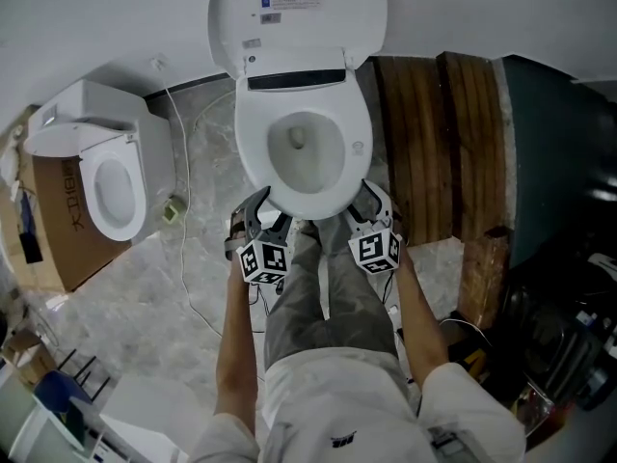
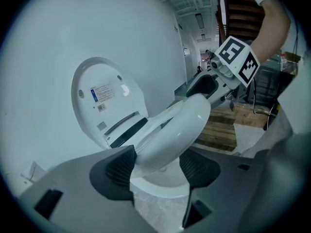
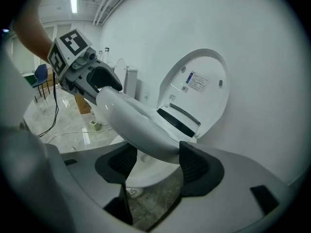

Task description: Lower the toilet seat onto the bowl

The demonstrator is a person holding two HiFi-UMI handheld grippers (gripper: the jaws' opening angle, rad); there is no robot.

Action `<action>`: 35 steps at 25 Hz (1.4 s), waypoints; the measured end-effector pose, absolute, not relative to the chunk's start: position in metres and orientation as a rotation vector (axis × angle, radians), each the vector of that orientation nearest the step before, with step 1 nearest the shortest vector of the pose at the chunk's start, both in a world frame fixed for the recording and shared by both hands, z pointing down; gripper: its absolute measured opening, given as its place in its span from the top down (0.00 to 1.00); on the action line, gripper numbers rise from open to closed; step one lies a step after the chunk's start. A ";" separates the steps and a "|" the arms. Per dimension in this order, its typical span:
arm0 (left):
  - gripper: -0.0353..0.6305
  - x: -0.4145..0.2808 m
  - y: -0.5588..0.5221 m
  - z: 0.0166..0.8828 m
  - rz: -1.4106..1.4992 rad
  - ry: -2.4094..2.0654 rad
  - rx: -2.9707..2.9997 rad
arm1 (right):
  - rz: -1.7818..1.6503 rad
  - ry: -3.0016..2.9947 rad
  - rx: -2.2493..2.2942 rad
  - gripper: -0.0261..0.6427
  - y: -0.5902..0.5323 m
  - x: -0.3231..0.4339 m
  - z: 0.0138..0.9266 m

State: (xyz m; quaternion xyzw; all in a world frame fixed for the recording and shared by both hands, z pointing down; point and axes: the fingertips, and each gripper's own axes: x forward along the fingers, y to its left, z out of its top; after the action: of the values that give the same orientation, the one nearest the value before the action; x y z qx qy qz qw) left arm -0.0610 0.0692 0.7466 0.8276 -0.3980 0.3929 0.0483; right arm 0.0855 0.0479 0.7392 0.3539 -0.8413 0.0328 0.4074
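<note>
Pads (image 2: 116,171) of ribbed black rubber on the left tongs (image 2: 158,166) pinch the front rim of the seat (image 2: 175,130), a smooth, glossy white plastic ring held tilted. The right tongs (image 3: 158,161) clamp the same rim a little further along. Directly under both pairs sits the rounded white bowl (image 2: 160,186), with the seat's front raised off it. Beyond the tongs, the oval lid (image 3: 199,89) stands upright against a plain white wall, with a printed label on its inner face. Veined grey marble floor (image 1: 193,287) lies below. Left of the left tongs a thin white cable (image 1: 185,191) trails over the stone, and further left stand a second toilet (image 1: 111,177) and a brown cardboard box (image 1: 58,230). Right of the right tongs lie dark, rough wooden planks (image 1: 434,143).
</note>
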 end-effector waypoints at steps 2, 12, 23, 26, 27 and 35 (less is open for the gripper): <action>0.50 -0.060 0.075 0.753 1.217 -1.202 2.525 | 0.076 -2.117 0.882 0.58 0.053 0.087 0.745; 0.47 -0.058 0.093 0.789 1.284 -1.173 2.535 | 0.046 -2.089 0.836 0.56 0.073 0.089 0.781; 0.46 -0.054 0.108 0.821 1.350 -1.139 2.530 | 0.027 -2.063 0.785 0.53 0.086 0.095 0.812; 0.45 -0.054 0.111 0.831 1.375 -1.136 2.523 | 0.021 -2.051 0.768 0.51 0.089 0.094 0.822; 0.45 -0.054 0.113 0.835 1.384 -1.135 2.522 | 0.018 -2.047 0.764 0.51 0.090 0.095 0.825; 0.44 -0.053 0.122 0.862 1.445 -1.132 2.508 | -0.010 -2.018 0.742 0.49 0.099 0.097 0.852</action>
State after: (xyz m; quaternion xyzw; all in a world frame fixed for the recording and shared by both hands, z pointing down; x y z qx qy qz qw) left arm -0.0530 0.1217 0.8622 0.8069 -0.3641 0.4648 0.0168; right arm 0.0972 0.0987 0.8522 0.3034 -0.8255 -0.0043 0.4759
